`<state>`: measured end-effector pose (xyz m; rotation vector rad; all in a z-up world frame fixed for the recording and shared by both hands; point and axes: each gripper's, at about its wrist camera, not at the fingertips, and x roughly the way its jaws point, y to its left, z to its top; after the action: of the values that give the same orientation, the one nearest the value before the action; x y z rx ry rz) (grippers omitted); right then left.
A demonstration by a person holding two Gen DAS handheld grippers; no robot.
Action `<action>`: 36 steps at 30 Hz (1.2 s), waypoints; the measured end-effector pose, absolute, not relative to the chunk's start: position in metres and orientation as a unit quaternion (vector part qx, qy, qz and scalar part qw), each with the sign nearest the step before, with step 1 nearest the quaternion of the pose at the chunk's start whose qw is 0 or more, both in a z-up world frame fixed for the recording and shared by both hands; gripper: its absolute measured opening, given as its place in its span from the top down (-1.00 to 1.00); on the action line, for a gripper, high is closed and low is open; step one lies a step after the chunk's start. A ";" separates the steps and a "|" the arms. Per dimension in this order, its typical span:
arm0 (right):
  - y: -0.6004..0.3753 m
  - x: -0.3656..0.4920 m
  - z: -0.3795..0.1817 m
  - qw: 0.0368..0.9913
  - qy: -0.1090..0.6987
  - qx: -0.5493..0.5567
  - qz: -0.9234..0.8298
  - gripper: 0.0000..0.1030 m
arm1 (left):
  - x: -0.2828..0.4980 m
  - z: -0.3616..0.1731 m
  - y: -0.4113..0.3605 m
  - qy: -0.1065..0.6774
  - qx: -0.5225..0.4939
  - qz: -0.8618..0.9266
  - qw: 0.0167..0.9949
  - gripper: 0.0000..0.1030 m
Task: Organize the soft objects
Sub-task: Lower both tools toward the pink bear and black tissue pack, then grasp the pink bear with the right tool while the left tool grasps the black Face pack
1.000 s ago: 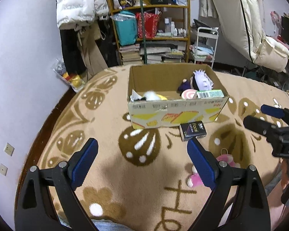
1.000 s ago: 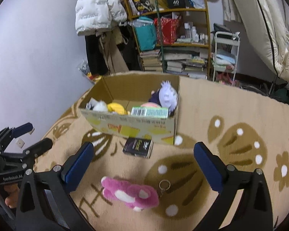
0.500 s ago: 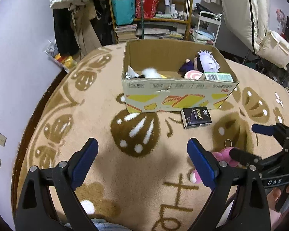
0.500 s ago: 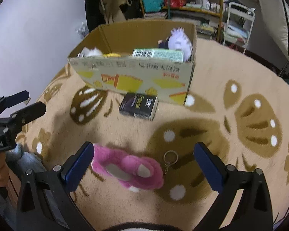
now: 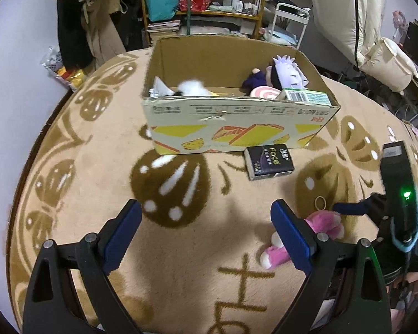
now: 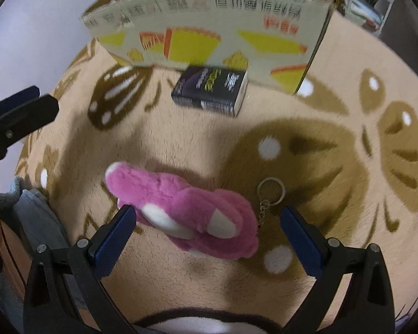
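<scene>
A pink plush keychain toy with white patches and a metal ring lies on the tan rug. My right gripper is open, low over the rug, with the toy between its blue pads but not pinched. The toy also shows in the left wrist view, partly behind my left finger. My left gripper is open and empty above the rug. A cardboard box holds several plush toys, among them a white-haired doll.
A dark tissue pack lies in front of the box, also in the right wrist view. Shelves, hanging coats and a white cart stand behind the rug. A wall runs along the left.
My right gripper has dropped down and forward until the pink toy sits between its pads. My left gripper has moved a little closer to the box.
</scene>
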<state>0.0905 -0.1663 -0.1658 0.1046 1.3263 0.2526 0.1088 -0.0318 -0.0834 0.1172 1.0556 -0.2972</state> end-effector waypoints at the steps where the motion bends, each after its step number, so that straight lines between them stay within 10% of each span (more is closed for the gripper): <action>1: -0.166 0.092 -0.170 0.775 0.618 0.053 0.121 -1.00 | 0.110 -0.085 -0.034 0.501 0.052 -0.146 0.852 -0.80; 19: -0.177 0.098 -0.166 0.780 0.601 0.097 0.145 -0.51 | 0.131 -0.114 -0.067 0.513 0.059 -0.179 0.838 -0.80; 36: -0.220 0.099 -0.138 0.812 0.578 0.065 0.056 -0.49 | 0.161 -0.134 -0.110 0.524 0.051 -0.197 0.827 -0.80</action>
<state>0.0990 -0.2197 -0.1385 0.1383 1.2334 0.1203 0.1607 -0.1097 -0.1336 0.1093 1.1141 -0.4176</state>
